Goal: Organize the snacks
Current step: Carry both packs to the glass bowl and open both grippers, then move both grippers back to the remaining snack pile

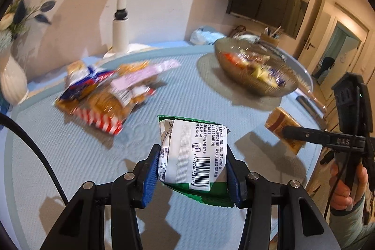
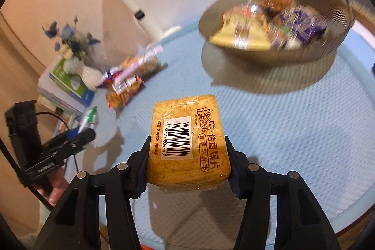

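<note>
My left gripper [image 1: 192, 170] is shut on a green and white snack packet [image 1: 192, 154], held above the blue tablecloth [image 1: 70, 156] with its barcode side up. My right gripper [image 2: 187, 156] is shut on a golden-brown toasted bread-slice pack [image 2: 187, 139], also off the table. That same bread-slice pack [image 1: 284, 130] shows at the right in the left wrist view, beside the right gripper's finger. A glass bowl [image 1: 257, 69] full of snacks stands at the far right, the bowl [image 2: 276, 22] blurred in the right wrist view. A loose pile of snack packets [image 1: 103, 95] lies at the far left.
A white lamp base [image 1: 120, 34] and a white vase with blue flowers [image 1: 14, 81] stand at the back by the wall. Stacked books [image 2: 68, 88] lie beside the vase. A hand [image 1: 346, 189] grips the right tool. The table's curved edge [image 1: 314, 156] runs close on the right.
</note>
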Tool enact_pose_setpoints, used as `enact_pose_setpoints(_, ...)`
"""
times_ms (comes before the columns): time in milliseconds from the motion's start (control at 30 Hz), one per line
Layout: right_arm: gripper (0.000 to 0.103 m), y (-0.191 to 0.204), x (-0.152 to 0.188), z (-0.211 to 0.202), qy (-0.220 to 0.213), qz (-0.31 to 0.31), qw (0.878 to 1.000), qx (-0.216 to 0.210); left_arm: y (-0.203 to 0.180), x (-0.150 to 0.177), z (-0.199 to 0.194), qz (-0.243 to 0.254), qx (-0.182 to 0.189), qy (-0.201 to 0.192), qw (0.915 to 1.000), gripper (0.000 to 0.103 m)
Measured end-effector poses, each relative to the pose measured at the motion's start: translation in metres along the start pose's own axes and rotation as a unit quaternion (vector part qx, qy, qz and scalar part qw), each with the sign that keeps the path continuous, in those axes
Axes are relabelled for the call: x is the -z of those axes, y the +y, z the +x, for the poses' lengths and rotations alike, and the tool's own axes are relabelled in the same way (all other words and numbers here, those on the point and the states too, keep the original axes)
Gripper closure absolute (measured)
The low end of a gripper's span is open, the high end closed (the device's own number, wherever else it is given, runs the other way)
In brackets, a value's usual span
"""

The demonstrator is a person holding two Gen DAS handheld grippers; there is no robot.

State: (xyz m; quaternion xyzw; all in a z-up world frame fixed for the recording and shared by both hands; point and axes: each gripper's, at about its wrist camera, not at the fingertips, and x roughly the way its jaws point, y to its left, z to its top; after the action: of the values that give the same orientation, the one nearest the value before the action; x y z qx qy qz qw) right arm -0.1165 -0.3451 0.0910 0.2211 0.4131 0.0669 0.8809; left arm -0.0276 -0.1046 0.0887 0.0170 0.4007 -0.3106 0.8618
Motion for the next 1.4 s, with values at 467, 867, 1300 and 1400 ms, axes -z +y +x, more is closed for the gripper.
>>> enact_pose_setpoints(467, 0.050, -0.043, -0.091, -0.061, -0.164, 0.026, 0.981, 0.104, -0.083, -0.131, 0.079, 0.043, 0.052, -0.029, 0.9973, 0.054)
enact_pose_setpoints(867, 0.027, -0.078, -0.143, -0.044, -0.182, 0.047, 0.971, 0.150, -0.131, -0.204, 0.149, 0.051, 0.099, -0.015, 0.9937, 0.037)
enact_pose_setpoints(1300, 0.027, -0.067, -0.118, -0.052, -0.168, 0.050, 0.979, 0.104, -0.093, -0.181, 0.100, 0.036, 0.073, -0.028, 0.9963, 0.030)
enact_pose_setpoints(1400, 0.027, -0.043, -0.112, -0.054, -0.167, 0.028, 0.982, 0.088, -0.077, -0.174, 0.062, 0.042, 0.054, -0.049, 0.9965, 0.030)
